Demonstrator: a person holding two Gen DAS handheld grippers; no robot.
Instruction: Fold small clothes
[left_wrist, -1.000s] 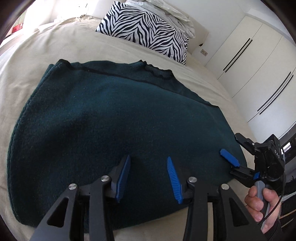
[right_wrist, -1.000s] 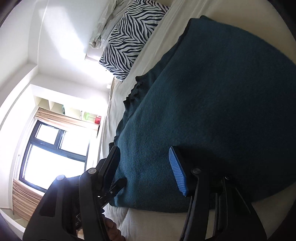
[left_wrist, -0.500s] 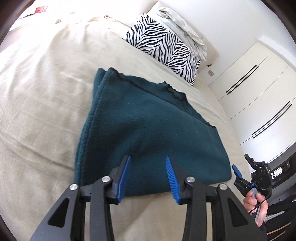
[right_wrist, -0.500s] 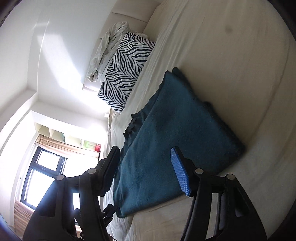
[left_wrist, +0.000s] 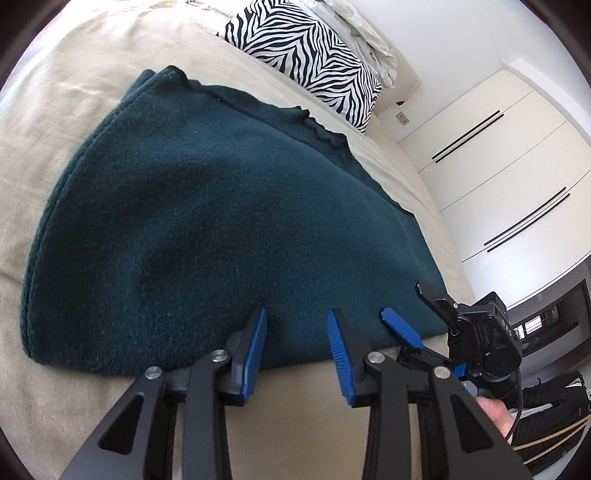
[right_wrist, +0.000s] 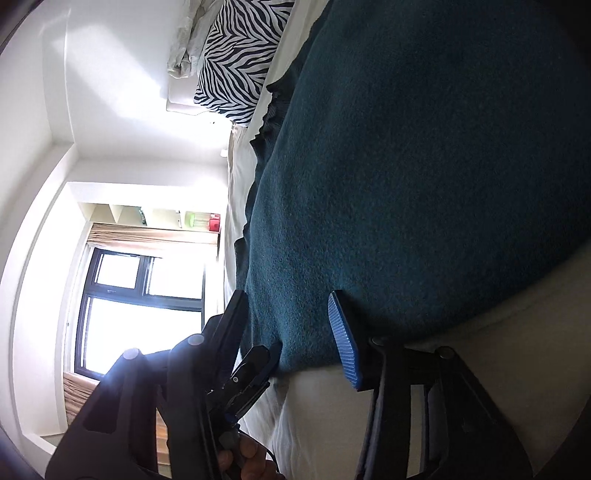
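A dark teal sweater (left_wrist: 221, 229) lies folded flat on the beige bed (left_wrist: 74, 92). My left gripper (left_wrist: 297, 321) is at the sweater's near edge. Its blue-padded jaws are closing, with the hem between them and a gap still showing. My right gripper (left_wrist: 413, 314) is at the near right corner, rolled on its side. In the right wrist view the sweater (right_wrist: 424, 166) fills the upper right. There my right gripper (right_wrist: 288, 306) straddles the hem, its jaws closing and not pressing the cloth. The left gripper (right_wrist: 264, 354) shows just beside it.
A zebra-print pillow (left_wrist: 306, 48) and crumpled white bedding (left_wrist: 369, 40) lie at the head of the bed. White wardrobe doors (left_wrist: 498, 166) stand to the right. A bright window (right_wrist: 140, 302) is beyond the bed. A person's hand (left_wrist: 495, 417) holds the right gripper.
Half a second ago both grippers stood back from the sweater. They have come forward to its near edge, and both pairs of jaws are narrower.
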